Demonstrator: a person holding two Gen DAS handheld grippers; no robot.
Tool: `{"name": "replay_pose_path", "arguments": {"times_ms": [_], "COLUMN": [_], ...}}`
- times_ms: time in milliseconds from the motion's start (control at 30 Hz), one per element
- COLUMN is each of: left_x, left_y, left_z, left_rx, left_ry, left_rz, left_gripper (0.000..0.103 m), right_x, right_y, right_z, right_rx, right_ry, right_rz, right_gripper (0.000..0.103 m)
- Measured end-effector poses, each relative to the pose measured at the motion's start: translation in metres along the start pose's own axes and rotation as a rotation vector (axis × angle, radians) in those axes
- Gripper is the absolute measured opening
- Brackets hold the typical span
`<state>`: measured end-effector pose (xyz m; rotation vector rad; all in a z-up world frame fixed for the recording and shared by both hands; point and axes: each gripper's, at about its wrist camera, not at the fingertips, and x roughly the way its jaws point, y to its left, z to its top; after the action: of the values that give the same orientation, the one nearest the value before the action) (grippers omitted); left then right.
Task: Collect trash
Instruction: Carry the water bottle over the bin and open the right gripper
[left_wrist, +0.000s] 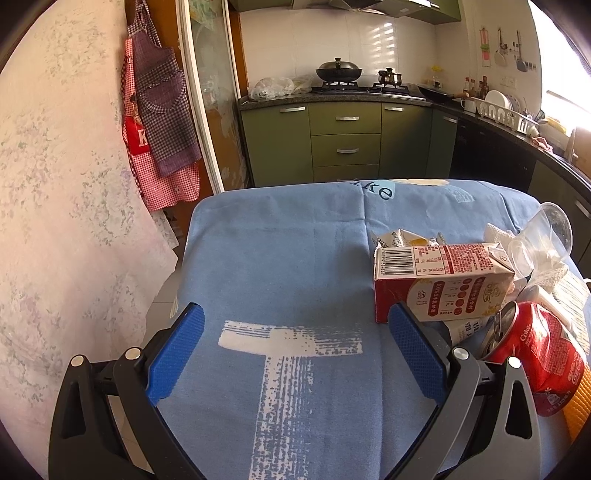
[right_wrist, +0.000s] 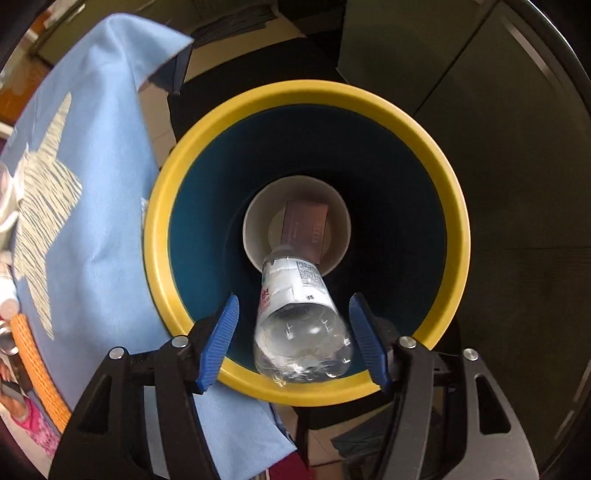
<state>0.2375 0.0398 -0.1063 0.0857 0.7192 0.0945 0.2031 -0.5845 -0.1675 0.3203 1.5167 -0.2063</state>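
In the left wrist view my left gripper (left_wrist: 295, 325) is open and empty above a blue tablecloth (left_wrist: 280, 251). To its right lie a red and white milk carton (left_wrist: 439, 280), a crushed red Coke can (left_wrist: 543, 350), a clear plastic cup (left_wrist: 539, 240) and crumpled wrappers (left_wrist: 402, 238). In the right wrist view my right gripper (right_wrist: 293, 314) is open above a yellow-rimmed blue trash bin (right_wrist: 306, 99). A clear plastic bottle (right_wrist: 299, 314) sits between the fingers without touching them, neck down into the bin. A paper cup (right_wrist: 258, 221) and a brown box (right_wrist: 304, 229) lie at the bin's bottom.
The tablecloth's edge (right_wrist: 92, 184) hangs beside the bin on its left. Green kitchen cabinets (left_wrist: 345, 140), a stove with a wok (left_wrist: 338, 70) and a dish rack (left_wrist: 502, 110) stand behind the table. Aprons (left_wrist: 159, 122) hang at the left by a floral curtain (left_wrist: 55, 184).
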Motion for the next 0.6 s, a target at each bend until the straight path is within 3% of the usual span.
{"name": "replay_pose_path", "arguments": {"times_ms": [233,400,600], "left_x": [-0.001,0.0,-0.008], "left_y": [-0.005,-0.011,-0.021], "left_z": [-0.002,-0.002,-0.002], "left_rx": [0.015,0.025,0.058], "left_ry": [0.001,0.013,0.017], "left_rz": [-0.01,-0.04,-0.066], "left_gripper": [0.098,0.098,0.098], "right_x": [-0.042,-0.073,-0.081], "right_y": [-0.001,0.003,0.01], "right_z": [-0.047,-0.101,-0.147], "right_rx": [0.002,-0.01,-0.014], "right_ry": [-0.156,-0.306,-0.351], "right_rz": [0.109,0.141,0.209], "right_gripper": [0.063,0.067,0.067]}}
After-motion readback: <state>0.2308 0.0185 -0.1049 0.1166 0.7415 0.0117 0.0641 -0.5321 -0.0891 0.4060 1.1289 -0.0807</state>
